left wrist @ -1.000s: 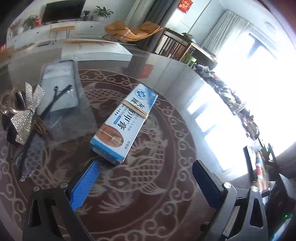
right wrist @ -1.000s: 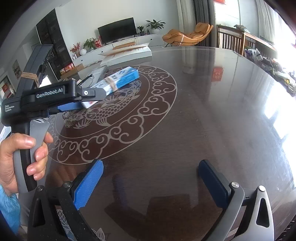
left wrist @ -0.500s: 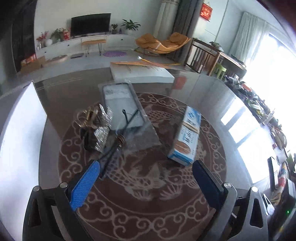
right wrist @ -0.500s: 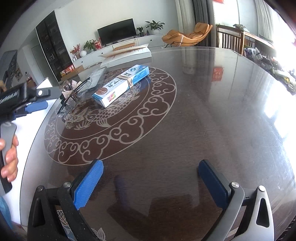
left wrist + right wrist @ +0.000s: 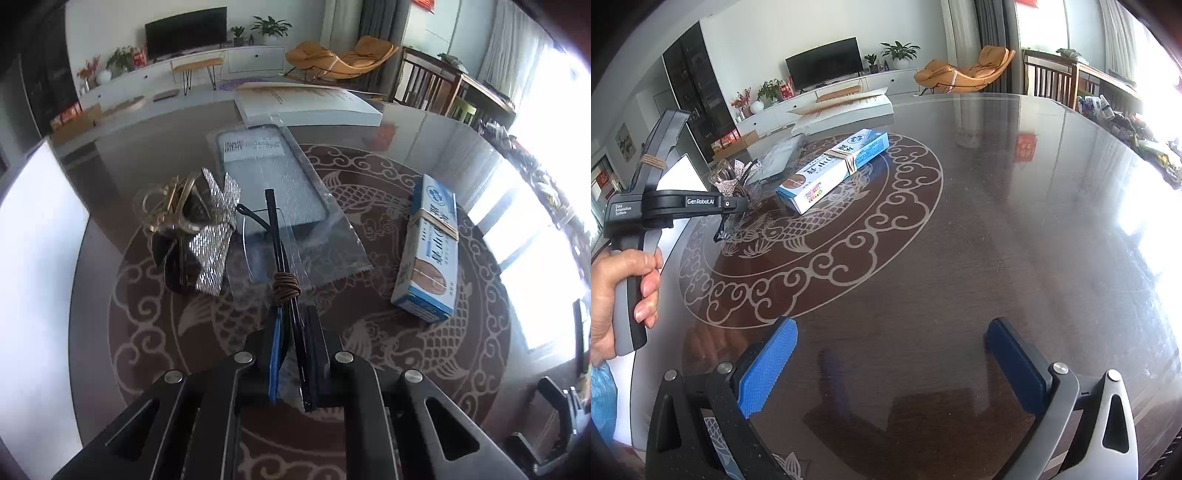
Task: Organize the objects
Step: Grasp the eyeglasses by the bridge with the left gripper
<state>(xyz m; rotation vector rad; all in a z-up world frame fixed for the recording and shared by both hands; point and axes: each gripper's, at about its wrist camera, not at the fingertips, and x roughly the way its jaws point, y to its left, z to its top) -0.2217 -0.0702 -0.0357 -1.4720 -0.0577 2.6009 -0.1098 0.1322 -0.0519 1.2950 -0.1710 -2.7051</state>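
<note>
Left gripper [image 5: 291, 332] fingers just closed, now gripping near end of black bundle [image 5: 275, 229] tied with brown cord, lying on counter [image 5: 369, 369] over clear bag; right gripper [image 5: 886, 358] fingers wide open, empty; blue box [image 5: 430, 247] right of bundle, untouched; judgement: lift comes next.

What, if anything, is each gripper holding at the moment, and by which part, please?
The left gripper has just closed on the near end of the clear-bagged black sticks, below the brown cord wrap. The right gripper is open and holds nothing.

Home living room: television [image 5: 823, 62], lounge chair [image 5: 964, 72].
</note>
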